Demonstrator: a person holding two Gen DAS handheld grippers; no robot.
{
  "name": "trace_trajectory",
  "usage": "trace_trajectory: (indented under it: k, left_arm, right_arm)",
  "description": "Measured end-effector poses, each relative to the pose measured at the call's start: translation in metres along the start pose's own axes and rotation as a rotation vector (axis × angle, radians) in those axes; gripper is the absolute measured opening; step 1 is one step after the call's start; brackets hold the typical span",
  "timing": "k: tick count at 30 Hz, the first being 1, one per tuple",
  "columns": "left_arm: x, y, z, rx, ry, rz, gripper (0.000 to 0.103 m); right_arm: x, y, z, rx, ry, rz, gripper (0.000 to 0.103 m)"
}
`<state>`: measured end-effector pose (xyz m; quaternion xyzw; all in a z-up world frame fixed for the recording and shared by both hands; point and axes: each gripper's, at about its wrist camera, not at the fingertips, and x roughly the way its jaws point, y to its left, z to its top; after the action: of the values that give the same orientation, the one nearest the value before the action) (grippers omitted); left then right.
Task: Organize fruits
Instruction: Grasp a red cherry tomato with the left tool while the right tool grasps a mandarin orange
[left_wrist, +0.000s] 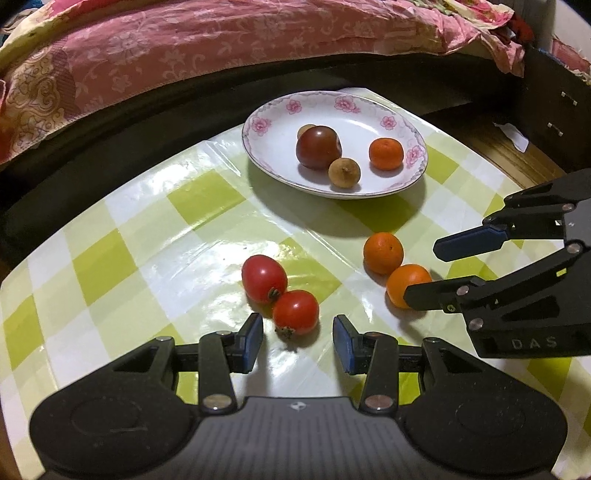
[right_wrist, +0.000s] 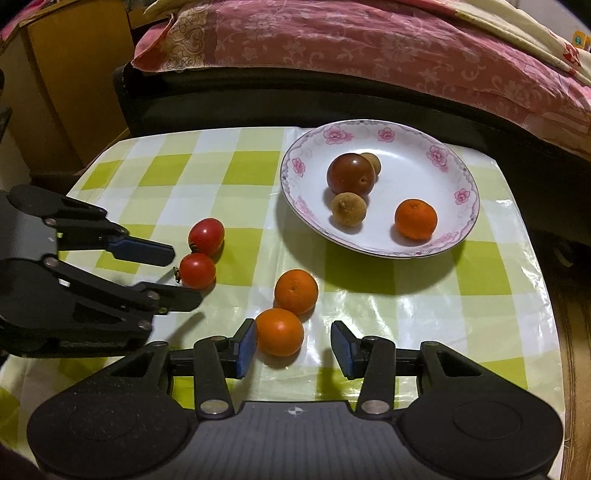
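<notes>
1. My left claw stands released around the nearer tomato on the counter.
2. My right claw stands released, one pad beside the nearer orange.
3. The plate holds four fruits.

3 oranges, 2 red tomatoes, 2 longans, 1 dark tomato, 1 plate.

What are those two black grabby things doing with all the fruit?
A person holds a grabbing tool in each hand to gather fruit onto the flowery plate. The left tool is open around a red tomato, and the right tool is open around an orange. Neither is squeezing yet. The plate already holds a dark tomato, one orange and two little brown fruits.
</notes>
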<state>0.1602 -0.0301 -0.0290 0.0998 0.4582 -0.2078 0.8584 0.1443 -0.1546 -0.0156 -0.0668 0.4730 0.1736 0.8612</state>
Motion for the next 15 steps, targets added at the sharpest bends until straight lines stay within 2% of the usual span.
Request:
trace_trajectory:
  k: [9,15]
  left_arm:
    - [0.0089,-0.0039,0.0013,0.020,-0.010,0.035,0.048]
    - [0.0099,0.0007,0.0046,-0.007,-0.020,0.045,0.039]
  right_arm:
    - [0.0018,-0.0017,0.0005,0.005,0.020,0.033,0.036]
    - [0.0029,-0.0030,0.0009,0.009,0.020,0.049,0.035]
